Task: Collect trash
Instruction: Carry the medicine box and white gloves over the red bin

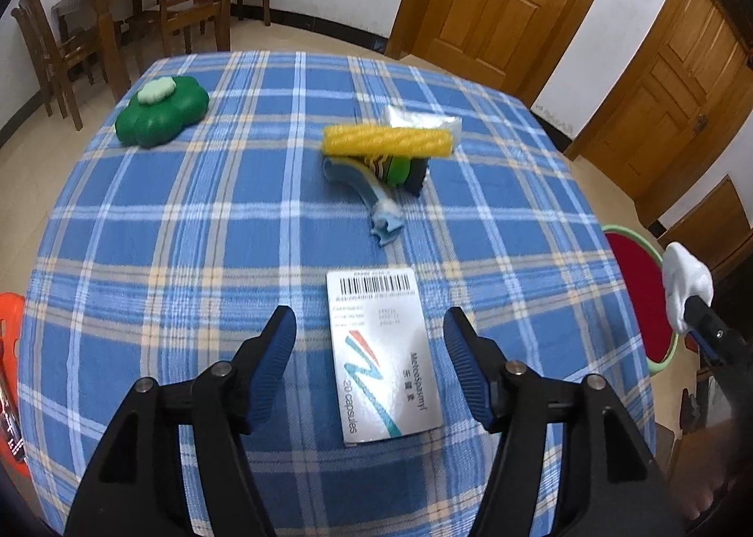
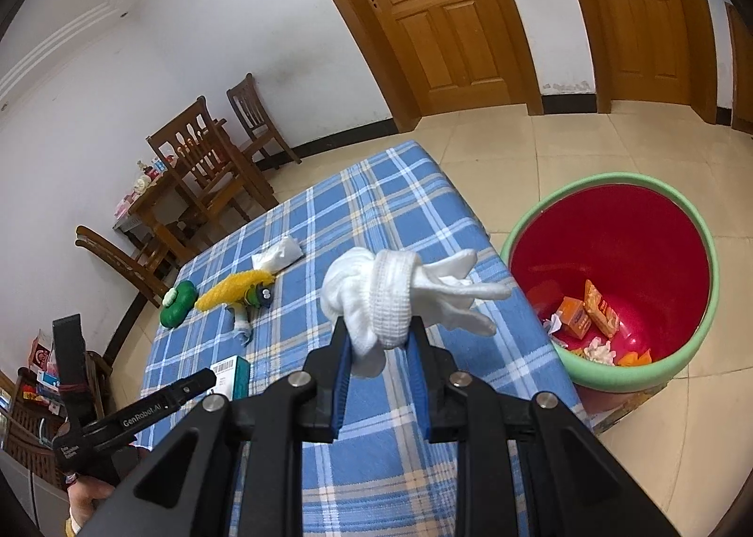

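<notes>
**Glove bound for the bin, capsule box next**

Over the blue plaid tablecloth, the left gripper hangs with its jaws spread, one on each side of a white capsule box that lies flat on the cloth; the pads do not touch it. The right gripper is pinching a rolled white glove above the table's edge, with the red bin, green-rimmed and already holding wrappers, just beyond on the floor.

To do this well, I judge the right hand should carry the glove fully over the bin's mouth before letting go. The left should come down squarely so both pads meet the box's long edges, since a flat box may slip.

The box reads "20 capsules" and, less clearly, "Meteospasmyl", under a barcode. The left gripper's side, seen from the right wrist, reads "GenRobot.AI".
</notes>
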